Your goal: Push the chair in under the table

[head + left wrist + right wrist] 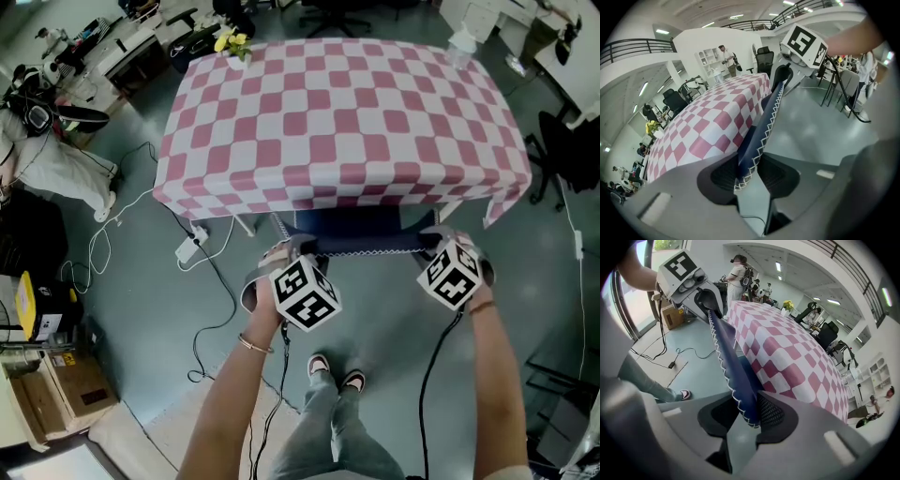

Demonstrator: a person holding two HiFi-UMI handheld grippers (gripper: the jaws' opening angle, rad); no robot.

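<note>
Chair (370,244) mostly hidden beneath table (337,122)

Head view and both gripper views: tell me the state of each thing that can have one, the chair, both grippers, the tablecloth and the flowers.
tablecloth: spread flat, its edges hanging down.
chair: upright, top edge of its back just outside the tablecloth's near edge.
left gripper: shut on the chair back's top edge.
right gripper: shut on the same edge, at the other end.
flowers: standing at the far left corner.

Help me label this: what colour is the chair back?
Chair back: dark blue, white zigzag edge stitching; clearest in the right gripper view.
</note>
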